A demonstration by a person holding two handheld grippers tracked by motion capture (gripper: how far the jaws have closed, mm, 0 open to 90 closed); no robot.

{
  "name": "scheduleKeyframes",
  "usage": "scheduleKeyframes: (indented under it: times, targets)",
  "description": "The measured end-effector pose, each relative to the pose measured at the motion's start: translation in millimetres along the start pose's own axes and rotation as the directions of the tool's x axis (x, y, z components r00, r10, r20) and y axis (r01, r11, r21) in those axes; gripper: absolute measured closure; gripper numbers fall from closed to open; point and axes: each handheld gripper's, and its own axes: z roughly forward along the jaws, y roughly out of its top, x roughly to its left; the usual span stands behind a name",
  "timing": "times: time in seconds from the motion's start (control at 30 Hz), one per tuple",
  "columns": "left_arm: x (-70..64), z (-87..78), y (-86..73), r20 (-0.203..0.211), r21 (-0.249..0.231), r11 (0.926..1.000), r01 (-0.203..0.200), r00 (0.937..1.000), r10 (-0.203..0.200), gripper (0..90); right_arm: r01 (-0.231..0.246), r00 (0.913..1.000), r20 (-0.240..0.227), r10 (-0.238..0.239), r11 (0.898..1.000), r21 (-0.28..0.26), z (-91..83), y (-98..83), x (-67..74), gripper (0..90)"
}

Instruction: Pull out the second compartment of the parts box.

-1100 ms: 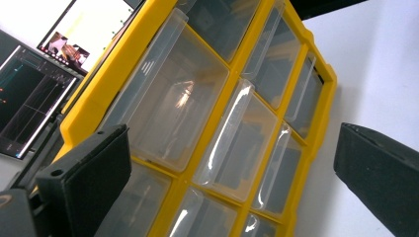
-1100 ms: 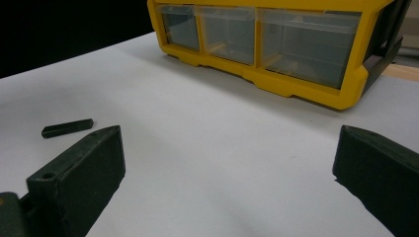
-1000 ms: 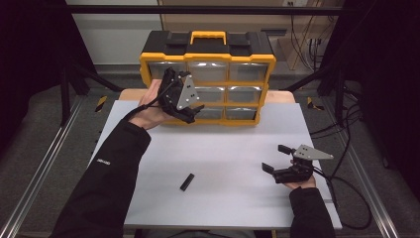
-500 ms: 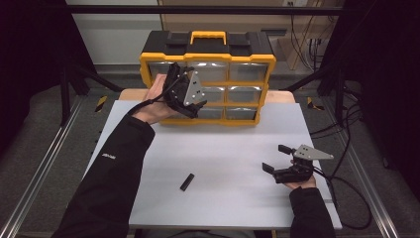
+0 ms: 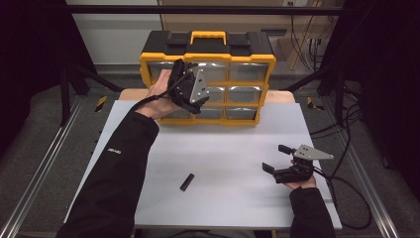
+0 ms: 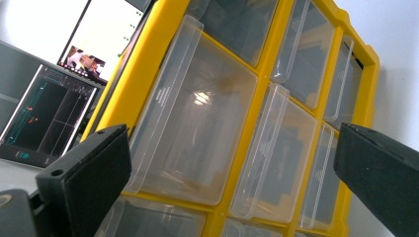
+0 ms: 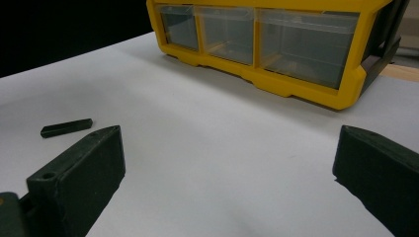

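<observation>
The left tongs [image 5: 190, 89] are raised off the table [image 5: 233, 148] and held up against the front of the yellow drawer cabinet [image 5: 208, 62], jaws spread wide with nothing between them. In the left gripper view the two black jaws stand far apart and frame a clear drawer [image 6: 197, 123] in the upper left part of the grid; the drawer looks shut and flush with its neighbours, and the jaws do not yet touch it. Whether anything lies inside it cannot be told through the plastic.

The right tongs [image 5: 277, 158] rest low over the near right part of the table, also wide open and empty, well apart from the cabinet. Their view looks across the bare white surface toward the cabinet's bottom row of drawers [image 7: 257, 37].

A small black bar [image 5: 186, 182] lies flat on the table, between the two arms and nearer the person, touched by neither tool; it shows at the left edge of the right gripper view [image 7: 66, 127].

By my reading, the step in hand is the approach to a drawer, likely to pull it open. The next move calls for the left tongs to close on the drawer's lip or front edge and draw it straight out without tipping the cabinet. The black bar may be meant for that drawer, and the right tongs sit nearest to fetch it.
</observation>
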Motion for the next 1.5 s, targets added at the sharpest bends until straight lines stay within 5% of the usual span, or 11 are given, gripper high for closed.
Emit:
scheduleKeyframes:
  times: [0.9, 1.07, 1.5]
  targets:
    - [0.3, 23.4, 5.1, -0.033, 0.067, 0.9914, -0.112, 0.9928, 0.115, 1.3, 0.0, 1.0, 0.0, 0.0, 1.0, 0.001, 0.1, -0.1, -0.1, 0.1]
    - [-2.1, 27.1, 3.1, -0.051, 0.088, 0.983, -0.162, 0.9847, 0.166, 2.2, -0.002, 1.0, -0.002, 0.002, 1.0, -0.001, -0.1, 0.1, 0.0, 0.1]
    - [-3.6, 31.5, 2.2, -0.093, 0.094, 0.9748, -0.202, 0.973, 0.211, 3.5, -0.001, 1.0, -0.002, 0.001, 1.0, 0.0, 0.0, 0.0, 0.0, 0.1]
